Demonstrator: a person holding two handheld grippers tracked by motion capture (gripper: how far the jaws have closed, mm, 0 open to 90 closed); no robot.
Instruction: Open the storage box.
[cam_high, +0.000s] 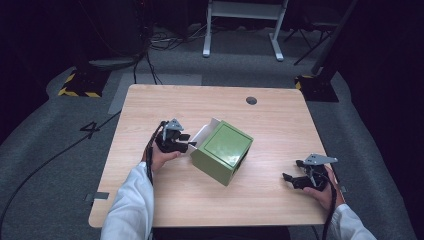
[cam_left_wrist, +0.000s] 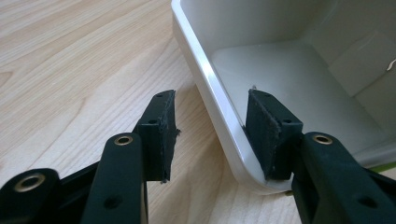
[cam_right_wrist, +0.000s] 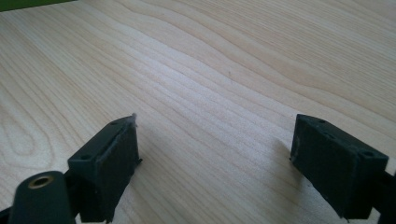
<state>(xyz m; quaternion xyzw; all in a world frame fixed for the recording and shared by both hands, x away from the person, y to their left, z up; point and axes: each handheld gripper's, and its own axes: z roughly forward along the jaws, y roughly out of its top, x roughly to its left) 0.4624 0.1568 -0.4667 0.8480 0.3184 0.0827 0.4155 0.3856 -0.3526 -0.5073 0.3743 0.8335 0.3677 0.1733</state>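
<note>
A green box (cam_high: 225, 150) with a white inside (cam_left_wrist: 285, 65) lies on its side in the middle of the wooden table (cam_high: 165, 100), its mouth turned toward my left gripper (cam_high: 189, 145). In the left gripper view the left gripper (cam_left_wrist: 212, 93) stands astride the box's white wall (cam_left_wrist: 205, 79). One pad (cam_left_wrist: 266, 135) sits inside against that wall. The other pad (cam_left_wrist: 163, 135) is outside, with a strip of bare wood between it and the wall. My right gripper (cam_high: 291, 171) rests low at the table's right front, its jaws wide apart (cam_right_wrist: 215, 121) over bare wood.
A small dark round hole (cam_high: 251, 100) marks the table's far side. Cables trail from both grippers. Beyond the table are grey carpet, a white frame leg (cam_high: 206, 30) and yellow-black striped bases (cam_high: 80, 82). Bare wood surrounds the box.
</note>
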